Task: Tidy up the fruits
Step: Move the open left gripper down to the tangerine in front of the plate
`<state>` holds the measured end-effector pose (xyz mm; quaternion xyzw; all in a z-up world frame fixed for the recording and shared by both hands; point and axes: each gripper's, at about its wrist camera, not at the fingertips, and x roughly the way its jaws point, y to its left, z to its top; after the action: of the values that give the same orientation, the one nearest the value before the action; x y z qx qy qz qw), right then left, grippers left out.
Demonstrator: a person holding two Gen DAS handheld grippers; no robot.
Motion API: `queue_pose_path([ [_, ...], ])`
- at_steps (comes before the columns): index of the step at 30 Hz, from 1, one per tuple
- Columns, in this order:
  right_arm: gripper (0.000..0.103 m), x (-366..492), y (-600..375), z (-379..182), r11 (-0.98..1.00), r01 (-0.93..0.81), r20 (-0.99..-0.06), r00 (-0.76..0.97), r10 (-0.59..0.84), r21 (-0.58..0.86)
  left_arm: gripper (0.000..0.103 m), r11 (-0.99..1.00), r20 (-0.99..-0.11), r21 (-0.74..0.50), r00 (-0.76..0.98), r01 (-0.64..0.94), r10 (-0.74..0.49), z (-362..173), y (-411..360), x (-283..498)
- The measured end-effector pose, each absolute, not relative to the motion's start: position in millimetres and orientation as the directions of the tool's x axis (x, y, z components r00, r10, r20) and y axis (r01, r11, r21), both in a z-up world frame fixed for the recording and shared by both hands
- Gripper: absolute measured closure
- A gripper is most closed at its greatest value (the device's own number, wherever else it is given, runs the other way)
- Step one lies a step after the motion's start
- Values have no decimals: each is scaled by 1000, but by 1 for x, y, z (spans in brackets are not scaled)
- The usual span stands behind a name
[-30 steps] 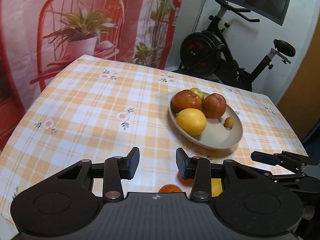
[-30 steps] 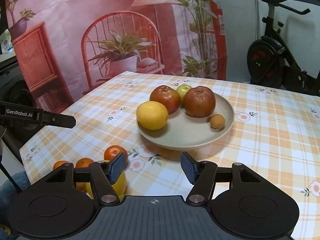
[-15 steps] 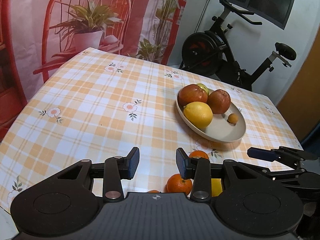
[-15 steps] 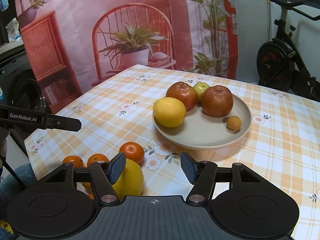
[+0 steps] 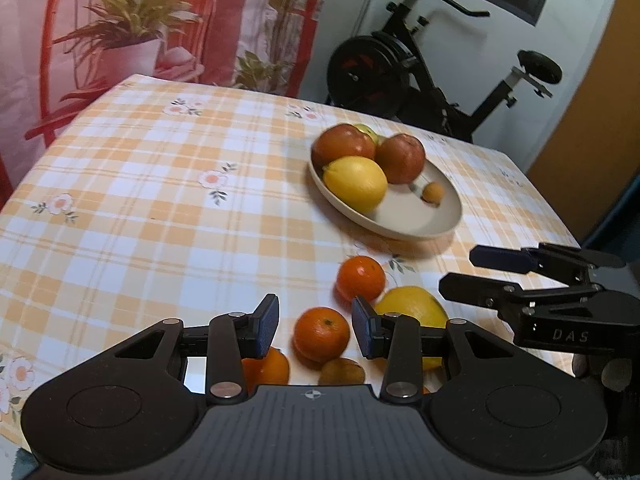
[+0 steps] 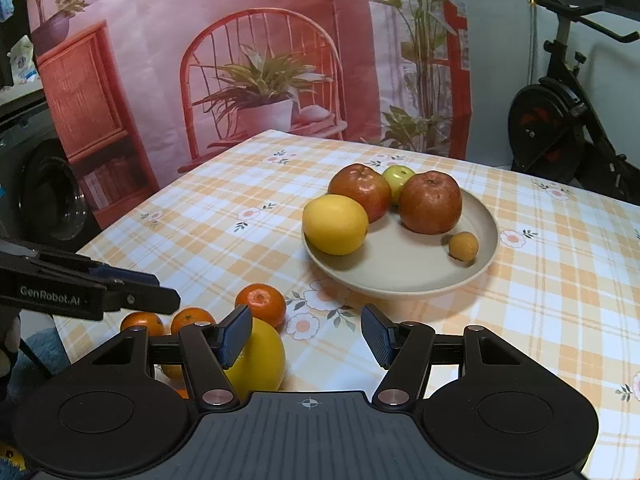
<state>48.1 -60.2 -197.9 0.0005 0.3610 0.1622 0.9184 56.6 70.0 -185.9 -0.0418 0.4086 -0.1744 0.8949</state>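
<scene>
A beige plate point(image 5: 420, 224) point(image 6: 480, 256) holds two red apples, a yellow lemon point(image 6: 335, 224), a green fruit and a small tan fruit point(image 6: 463, 245). Near the table's front edge lie several mandarins point(image 5: 321, 333) point(image 6: 261, 305), a second lemon point(image 5: 412, 312) point(image 6: 256, 360) and a small brown fruit point(image 5: 342, 372). My left gripper point(image 5: 315, 326) is open and empty, with a mandarin in line between its fingers. My right gripper point(image 6: 307, 336) is open and empty, beside the loose lemon and short of the plate.
The table has an orange checked cloth point(image 5: 160, 208). A printed backdrop hangs behind it and an exercise bike point(image 5: 420, 76) stands at the back right. The table's front edge is close under both grippers.
Both grippers have drawn back toward the table's front edge, so the loose mandarins and lemon have come into view. Both stay open. No fruit has moved.
</scene>
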Motion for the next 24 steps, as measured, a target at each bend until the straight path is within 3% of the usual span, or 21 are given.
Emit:
queue_pose_path([
  [24,46,47,-82,-202,963,-233,-653,711,261,131,64,933,-777,-118,553,340,-300,-204,49,67],
])
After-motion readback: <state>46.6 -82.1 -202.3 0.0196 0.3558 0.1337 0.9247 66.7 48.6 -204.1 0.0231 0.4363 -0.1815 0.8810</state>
